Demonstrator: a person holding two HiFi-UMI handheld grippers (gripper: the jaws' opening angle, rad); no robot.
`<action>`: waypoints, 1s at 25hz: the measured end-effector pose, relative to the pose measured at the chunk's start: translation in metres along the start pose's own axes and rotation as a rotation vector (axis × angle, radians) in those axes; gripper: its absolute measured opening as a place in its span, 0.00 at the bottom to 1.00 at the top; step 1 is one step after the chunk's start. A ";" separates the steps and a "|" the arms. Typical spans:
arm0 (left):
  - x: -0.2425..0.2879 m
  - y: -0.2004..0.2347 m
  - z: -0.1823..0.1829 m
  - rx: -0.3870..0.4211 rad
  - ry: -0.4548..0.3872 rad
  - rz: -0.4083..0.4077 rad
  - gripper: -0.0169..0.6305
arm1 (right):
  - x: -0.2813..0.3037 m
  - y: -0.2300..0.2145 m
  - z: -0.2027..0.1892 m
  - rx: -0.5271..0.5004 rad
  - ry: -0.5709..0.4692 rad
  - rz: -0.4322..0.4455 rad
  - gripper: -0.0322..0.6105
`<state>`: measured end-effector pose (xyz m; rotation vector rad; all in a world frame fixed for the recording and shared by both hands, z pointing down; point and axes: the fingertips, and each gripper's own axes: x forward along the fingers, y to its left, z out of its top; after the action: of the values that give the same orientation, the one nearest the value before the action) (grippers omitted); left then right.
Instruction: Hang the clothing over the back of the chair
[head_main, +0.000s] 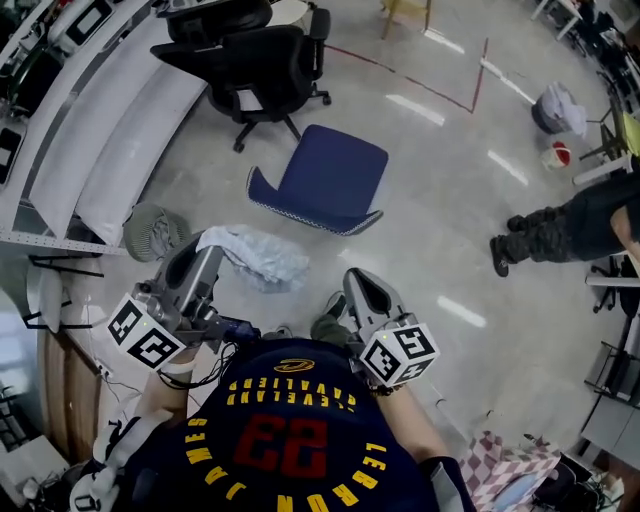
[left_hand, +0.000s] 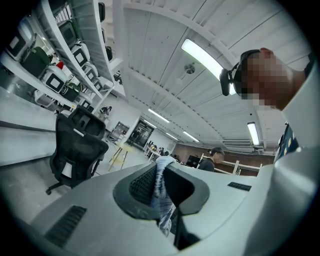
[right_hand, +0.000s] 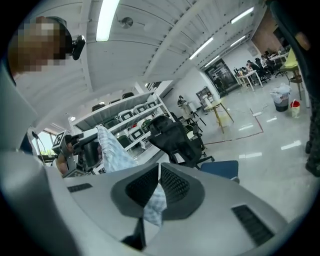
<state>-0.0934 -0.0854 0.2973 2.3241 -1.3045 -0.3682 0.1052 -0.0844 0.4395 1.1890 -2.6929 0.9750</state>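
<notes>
Holding: left tool (head_main: 207, 250) and right tool (head_main: 352, 282), both clenched on the pale blue-and-white patterned clothing (head_main: 258, 260).
Clothing: bunched in the air, long axis running side to side between the tools, bulk nearer the left.
Ahead: blue chair (head_main: 325, 180) with checked edging, on the floor (head_main: 430, 200) straight beyond, right tool slightly nearer; which way its back faces is unclear.

Floor (head_main: 440, 200): red tape line (head_main: 420, 88) at far side, grey bag (head_main: 558, 108) to its right. A person's boots (head_main: 500, 252) at right edge. Long white shelves (head_main: 110, 120) along left, checked cloth (head_main: 490, 462) at bottom right
</notes>
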 end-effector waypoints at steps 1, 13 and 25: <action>0.010 -0.001 0.005 0.009 -0.007 0.000 0.08 | 0.000 -0.009 0.005 0.001 -0.001 -0.001 0.08; 0.124 -0.002 0.090 0.201 -0.096 -0.017 0.08 | -0.003 -0.068 0.053 -0.051 -0.022 -0.013 0.08; 0.247 0.147 0.049 0.190 0.116 0.055 0.08 | 0.005 -0.086 0.042 0.011 -0.048 -0.189 0.08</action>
<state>-0.0951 -0.3760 0.3260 2.4176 -1.3959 -0.0937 0.1689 -0.1557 0.4528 1.4543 -2.5536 0.9475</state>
